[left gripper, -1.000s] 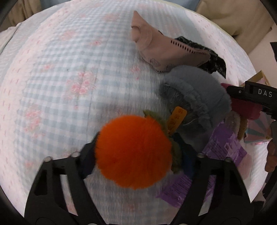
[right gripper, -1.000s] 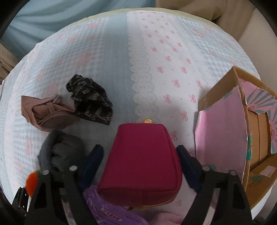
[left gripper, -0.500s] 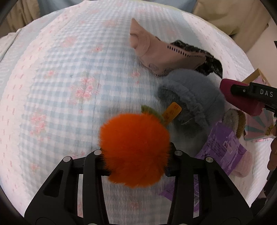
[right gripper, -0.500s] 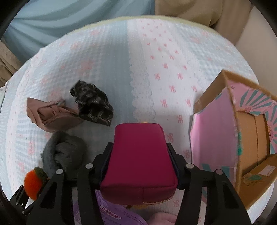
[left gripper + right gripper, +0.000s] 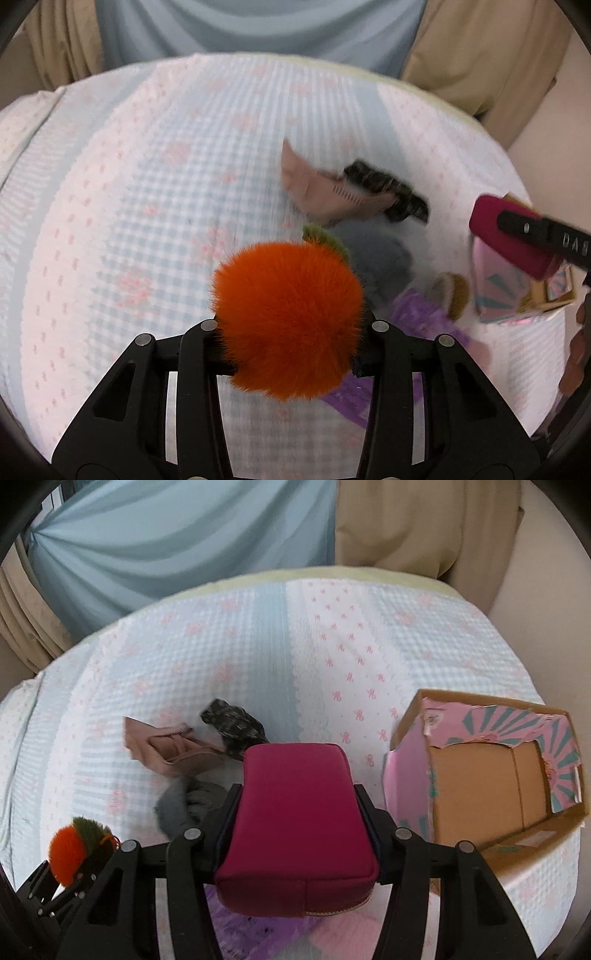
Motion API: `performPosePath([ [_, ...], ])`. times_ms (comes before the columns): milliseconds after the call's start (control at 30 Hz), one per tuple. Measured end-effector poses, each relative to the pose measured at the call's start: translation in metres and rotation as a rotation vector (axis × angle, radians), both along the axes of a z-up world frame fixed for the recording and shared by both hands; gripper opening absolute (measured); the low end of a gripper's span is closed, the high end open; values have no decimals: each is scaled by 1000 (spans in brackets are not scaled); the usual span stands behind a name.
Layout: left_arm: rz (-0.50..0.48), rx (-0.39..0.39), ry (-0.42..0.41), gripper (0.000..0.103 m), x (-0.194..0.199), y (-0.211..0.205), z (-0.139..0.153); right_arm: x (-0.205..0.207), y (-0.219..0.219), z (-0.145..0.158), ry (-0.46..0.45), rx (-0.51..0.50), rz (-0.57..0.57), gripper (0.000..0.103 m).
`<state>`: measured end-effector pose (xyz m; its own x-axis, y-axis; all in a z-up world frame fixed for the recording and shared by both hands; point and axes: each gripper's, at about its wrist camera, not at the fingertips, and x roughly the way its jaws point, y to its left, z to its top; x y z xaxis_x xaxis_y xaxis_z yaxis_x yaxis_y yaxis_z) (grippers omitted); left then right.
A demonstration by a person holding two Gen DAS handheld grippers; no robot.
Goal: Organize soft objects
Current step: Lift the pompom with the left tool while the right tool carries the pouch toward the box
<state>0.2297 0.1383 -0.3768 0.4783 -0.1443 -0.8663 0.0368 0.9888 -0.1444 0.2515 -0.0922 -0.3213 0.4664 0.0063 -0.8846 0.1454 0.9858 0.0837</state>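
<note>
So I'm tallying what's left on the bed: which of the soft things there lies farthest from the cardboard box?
The pink sock. The grey fluffy piece and the dark patterned cloth both lie between it and the cardboard box.

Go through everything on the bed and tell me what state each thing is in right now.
orange pompom: clamped in left gripper, lifted
magenta pouch: clamped in right gripper, lifted
cardboard box: open, looks empty
pink sock: crumpled on bedspread
black cloth: crumpled
grey plush: lying loose

The bed carries a pink sock, dark cloth, grey plush, purple packet and, apparently, a cardboard box.
</note>
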Motion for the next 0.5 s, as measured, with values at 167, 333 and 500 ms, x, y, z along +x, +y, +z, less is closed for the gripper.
performPosePath([
  [167,7,-15,-60,37,-12,-5,59,-25,-8,51,-50,20,-11,52],
  [333,-11,-34,-119,37,-13,-17,115,-48,-22,104,-97,26,-15,52],
  [500,-47,-34,-177,37,-20,-52,165,-66,-51,152,-159,23,-19,52],
])
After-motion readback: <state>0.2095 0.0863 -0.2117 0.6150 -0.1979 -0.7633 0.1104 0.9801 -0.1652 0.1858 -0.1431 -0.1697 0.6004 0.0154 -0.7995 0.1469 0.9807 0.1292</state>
